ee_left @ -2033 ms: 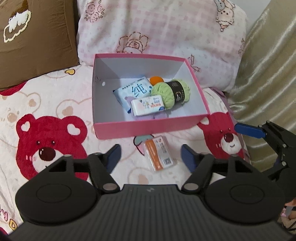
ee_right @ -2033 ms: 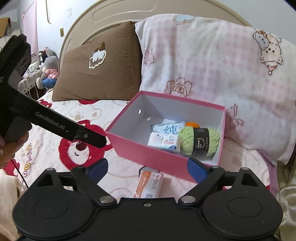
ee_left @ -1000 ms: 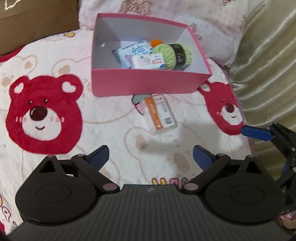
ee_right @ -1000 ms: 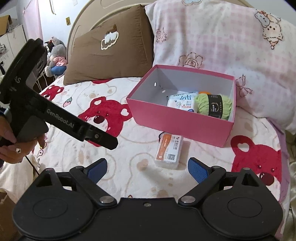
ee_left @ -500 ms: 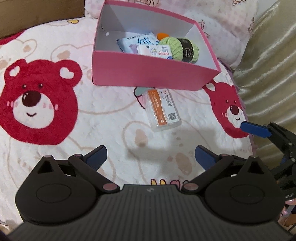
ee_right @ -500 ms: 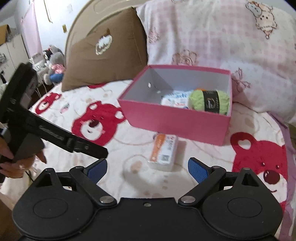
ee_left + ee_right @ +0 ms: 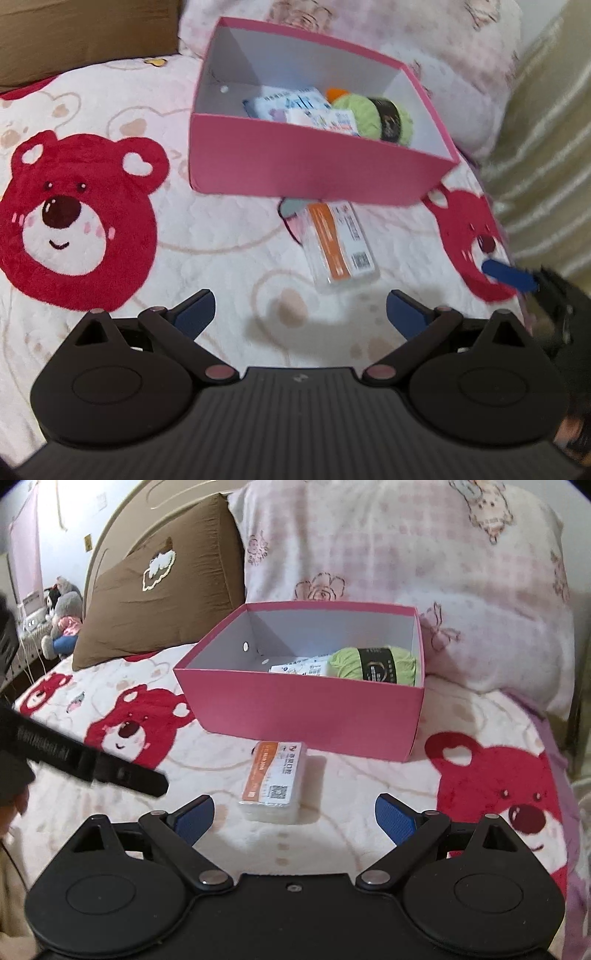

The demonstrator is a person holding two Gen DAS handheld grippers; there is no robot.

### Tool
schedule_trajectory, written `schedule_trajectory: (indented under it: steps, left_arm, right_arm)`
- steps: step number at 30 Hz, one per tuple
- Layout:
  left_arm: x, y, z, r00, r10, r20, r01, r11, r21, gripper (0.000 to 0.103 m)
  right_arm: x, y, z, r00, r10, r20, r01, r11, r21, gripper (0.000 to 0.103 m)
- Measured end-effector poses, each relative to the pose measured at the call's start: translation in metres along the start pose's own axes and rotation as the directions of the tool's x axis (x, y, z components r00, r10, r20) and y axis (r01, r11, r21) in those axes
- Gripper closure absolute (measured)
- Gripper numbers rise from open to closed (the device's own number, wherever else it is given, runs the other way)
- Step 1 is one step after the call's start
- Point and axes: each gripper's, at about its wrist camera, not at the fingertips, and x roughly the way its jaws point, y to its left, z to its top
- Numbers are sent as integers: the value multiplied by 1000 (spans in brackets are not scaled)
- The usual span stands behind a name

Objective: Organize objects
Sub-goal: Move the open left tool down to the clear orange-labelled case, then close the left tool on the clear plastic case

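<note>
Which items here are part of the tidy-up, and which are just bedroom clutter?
Job:
pink box
orange-and-white pack, outside on the bedspread
yarn and tissue packs, in the box
right claw, open
left claw, open

Clutter:
brown pillow
pink pillow
plush toys

A box (image 7: 303, 709) sits on the bed (image 7: 369, 834) before two pillows (image 7: 406, 554). Inside it, a yarn ball (image 7: 373, 663) lies right of some packets (image 7: 299, 668). A flat pack (image 7: 273, 775) lies just before the box.

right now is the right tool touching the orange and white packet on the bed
Apart. In the right wrist view the right tool is open, with bedspread visible between both blue fingertips and the orange-and-white packet.
</note>
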Motion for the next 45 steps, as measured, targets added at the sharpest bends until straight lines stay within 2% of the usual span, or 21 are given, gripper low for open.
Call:
schedule_trajectory:
  steps: [3,5,8,15,20,23,25,28,31,34,35,36,40,43,45]
  left_arm:
    - [11,0,-1,999,36,-16,-36,999,-22,2]
    - [17,3,-3,997,58,-44,-59,998,-25,3]
    - [22,8,-6,997,70,-35,-71,996,-44,3]
    - [44,3,-12,999,17,-41,-19,998,-60,3]
    - [56,-6,-12,999,-5,37,7,999,-38,6]
    - [66,-8,-8,997,-36,67,39,999,-33,10]
    - [74,-8,-5,998,-43,53,44,999,-27,15]
    - [81,-7,-2,997,-51,51,53,998,-27,20]
    - [86,-8,0,997,-49,52,50,999,-9,24]
    - [93,-9,2,997,-67,44,67,998,-14,35]
    - [95,-9,3,997,-71,42,72,997,-19,35]
    - [97,-9,3,996,-79,44,80,996,-26,35]
    - [100,-9,3,990,-123,62,126,991,-47,49]
    - [103,-7,2,986,-156,65,160,985,-62,57]
    - [104,-6,0,984,-165,70,169,983,-68,57]
  right_arm:
    - [8,5,-6,999,21,27,-20,999,-28,7]
    - [13,9,-8,997,68,39,-66,996,-56,7]
    - [20,14,-7,991,133,25,-131,988,-78,7]
    - [50,29,-7,986,156,-53,-163,969,-184,8]
    - [67,31,-11,990,130,-64,-139,971,-192,8]
    - [75,31,-14,993,105,-63,-115,973,-199,8]
    - [81,30,-15,994,87,-64,-98,975,-199,10]
    - [89,35,-16,998,13,-68,-27,975,-221,12]
    - [92,36,-17,997,16,-71,-30,977,-209,14]
    - [96,37,-17,997,1,-73,-16,980,-200,19]
    - [97,36,-16,997,2,-73,-16,981,-191,20]
    - [98,35,-15,997,4,-74,-17,984,-177,23]
    - [99,30,-12,996,11,-83,-21,992,-122,34]
    - [99,25,-11,995,24,-97,-32,996,-85,36]
    - [102,22,-9,994,31,-107,-39,997,-70,36]
